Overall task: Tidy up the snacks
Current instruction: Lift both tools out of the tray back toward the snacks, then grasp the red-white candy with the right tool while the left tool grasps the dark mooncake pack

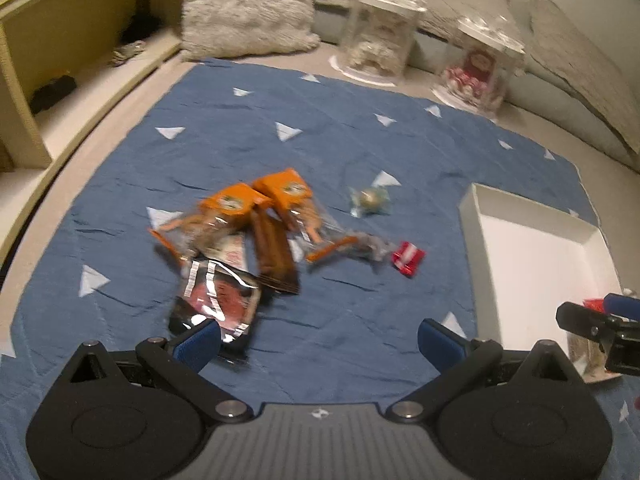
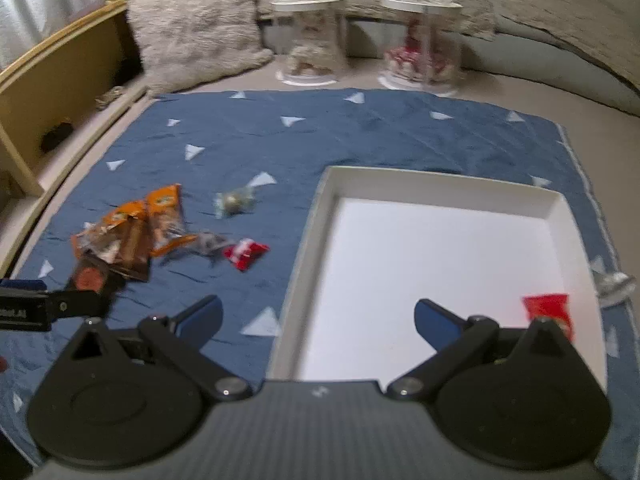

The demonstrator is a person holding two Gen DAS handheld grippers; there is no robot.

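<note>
Snacks lie in a heap on a blue cloth (image 1: 360,152): two orange packets (image 1: 256,196), a brown bar (image 1: 274,254), a black and red packet (image 1: 218,300), a small red candy (image 1: 408,258) and a gold wrapped sweet (image 1: 370,202). My left gripper (image 1: 320,344) is open and empty, just in front of the black packet. A white box (image 2: 440,264) stands to the right. My right gripper (image 2: 318,318) is open and empty over the box's front left edge. A red packet (image 2: 548,310) lies in the box's near right corner.
Two clear lidded jars (image 2: 308,36) (image 2: 420,40) with sweets stand at the back by a fluffy cushion (image 2: 196,24). A wooden shelf (image 1: 60,60) runs along the left. A silvery wrapper (image 2: 614,284) lies right of the box.
</note>
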